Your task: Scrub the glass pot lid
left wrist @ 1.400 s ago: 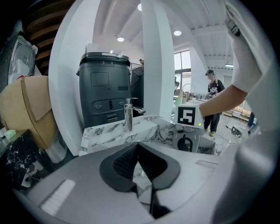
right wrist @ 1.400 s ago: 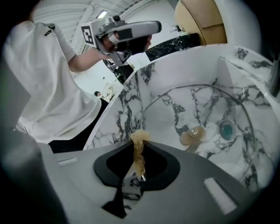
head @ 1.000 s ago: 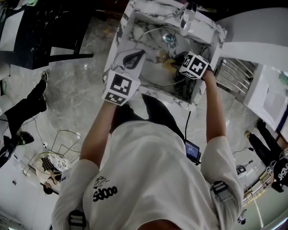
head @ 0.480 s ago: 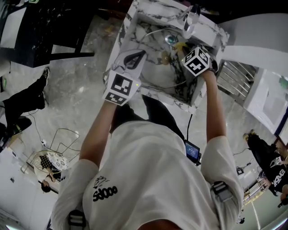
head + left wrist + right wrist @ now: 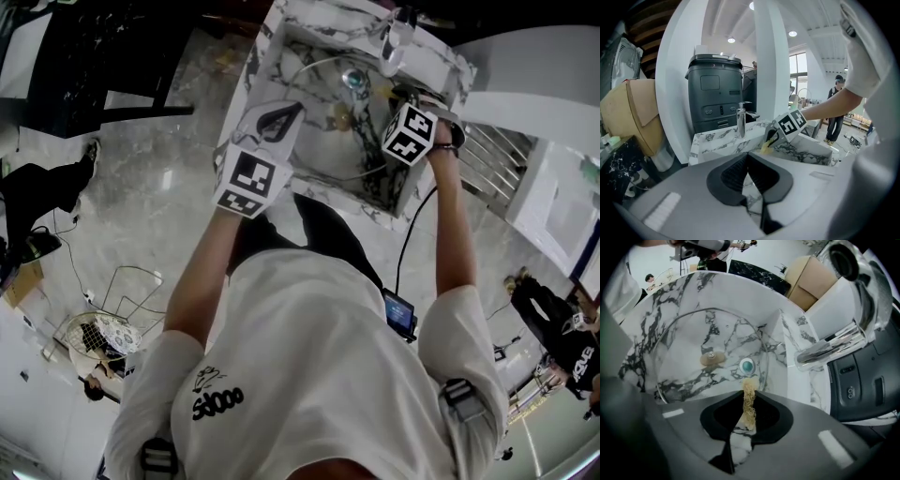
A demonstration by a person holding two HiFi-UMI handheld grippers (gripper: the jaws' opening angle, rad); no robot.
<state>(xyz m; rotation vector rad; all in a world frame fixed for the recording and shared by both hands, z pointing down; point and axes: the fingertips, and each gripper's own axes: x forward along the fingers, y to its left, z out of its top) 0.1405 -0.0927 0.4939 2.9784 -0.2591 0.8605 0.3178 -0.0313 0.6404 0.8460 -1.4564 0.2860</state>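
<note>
Nearest me, the left gripper [image 5: 747,157] has its tips pressed together by the sink's edge. A thin pale line crosses the gap below them. It may be the lid's rim, but I can't be sure anything is pinched there. The right gripper [image 5: 749,394] is clamped on a strip of yellow scrubbing pad [image 5: 749,411] that pokes out past its tips, over the basin. Beneath it the glass lid [image 5: 689,338] lies in the marble sink [image 5: 754,296], its tan knob [image 5: 711,358] at the middle and its rim close by the drain [image 5: 746,365]. The tap [image 5: 832,347] stands behind.

That lid looks stiff, fairly heavy and breakable, and probably slick. On curved marble I'd expect it to skate under the pad. The rim or the knob seems the sound place to steady it.

The right gripper view lays out the whole lid. The left gripper view hardly shows it, catching instead the other gripper and pad side-on beside the tap. Only the head view shows both arms over the sink.
</note>
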